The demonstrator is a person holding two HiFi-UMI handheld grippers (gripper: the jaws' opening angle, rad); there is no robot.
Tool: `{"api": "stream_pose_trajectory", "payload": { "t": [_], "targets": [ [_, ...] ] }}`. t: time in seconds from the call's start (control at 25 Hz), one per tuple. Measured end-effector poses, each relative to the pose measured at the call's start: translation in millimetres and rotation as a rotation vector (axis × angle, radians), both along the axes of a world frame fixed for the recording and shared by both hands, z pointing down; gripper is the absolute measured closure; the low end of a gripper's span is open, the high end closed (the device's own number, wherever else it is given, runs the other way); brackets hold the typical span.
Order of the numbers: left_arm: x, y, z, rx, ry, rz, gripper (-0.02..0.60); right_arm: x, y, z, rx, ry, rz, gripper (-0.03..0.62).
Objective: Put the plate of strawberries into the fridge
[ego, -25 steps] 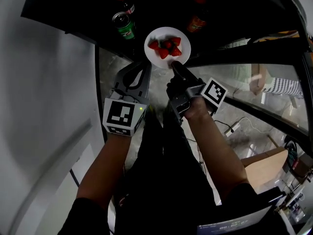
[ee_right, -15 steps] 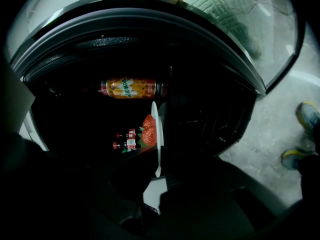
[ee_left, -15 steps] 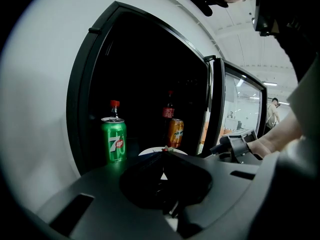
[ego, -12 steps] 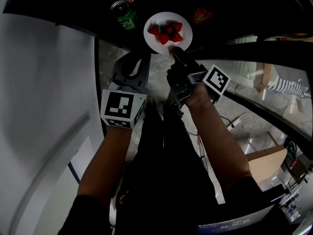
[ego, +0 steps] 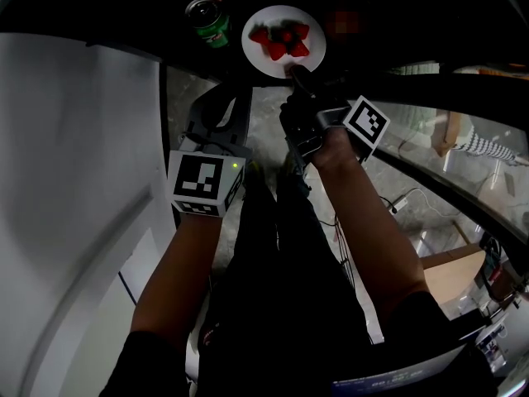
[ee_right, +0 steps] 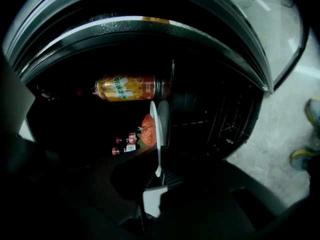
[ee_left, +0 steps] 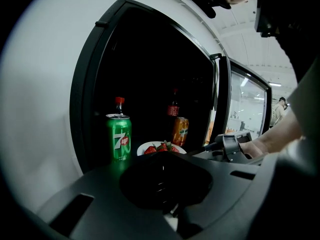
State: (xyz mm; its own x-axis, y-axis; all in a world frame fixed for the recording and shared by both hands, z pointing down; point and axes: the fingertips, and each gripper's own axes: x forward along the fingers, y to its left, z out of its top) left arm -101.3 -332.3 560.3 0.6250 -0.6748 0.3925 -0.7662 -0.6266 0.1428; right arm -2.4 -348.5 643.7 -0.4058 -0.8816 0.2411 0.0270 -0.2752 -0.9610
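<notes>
A white plate [ego: 256,52] carrying red strawberries [ego: 283,41] hangs level at the mouth of the dark fridge [ee_left: 150,74]. My right gripper [ego: 291,70] is shut on its near rim. Along that gripper's own jaws the plate [ee_right: 159,129] shows edge-on, pinched between them [ee_right: 159,171], with strawberries [ee_right: 148,129] on one side. My left gripper [ego: 234,106] is held just left of the plate, pointing into the fridge. Its jaws look shut with nothing between them [ee_left: 165,184]. From there the plate [ee_left: 143,148] shows right of a green can.
Inside the fridge stand a green can [ego: 208,19] [ee_left: 119,136], an orange can [ee_left: 180,130] [ee_right: 131,87] and dark bottles [ee_left: 173,104] behind. The open glass door [ego: 430,147] swings out at the right. My legs and shoes [ee_right: 310,134] are on the stone floor below.
My right gripper has carried the plate further into the fridge opening, closer to the cans. The left gripper has stayed about where it was.
</notes>
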Motion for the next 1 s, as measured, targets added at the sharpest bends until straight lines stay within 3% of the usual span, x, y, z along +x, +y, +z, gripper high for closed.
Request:
{"api": "stream_pose_trajectory", "payload": {
  "t": [0.56, 0.64, 1.0],
  "targets": [
    [-1.8, -1.2, 4.3, -0.023, -0.001, -0.008, 0.577, -4.1, -26.7, -13.2, 0.012, -0.048, 0.040, 0.571],
    [-2.2, -1.2, 4.4, -0.025, 0.001, -0.009, 0.575, -3.8, -28.6, -16.0, -0.004, -0.065, 0.054, 0.517],
    [-4.0, 0.5, 8.2, -0.023, 0.011, -0.014, 0.575, -8.4, -18.8, -13.8, -0.067, -0.073, 0.067, 0.496]
  ]
}}
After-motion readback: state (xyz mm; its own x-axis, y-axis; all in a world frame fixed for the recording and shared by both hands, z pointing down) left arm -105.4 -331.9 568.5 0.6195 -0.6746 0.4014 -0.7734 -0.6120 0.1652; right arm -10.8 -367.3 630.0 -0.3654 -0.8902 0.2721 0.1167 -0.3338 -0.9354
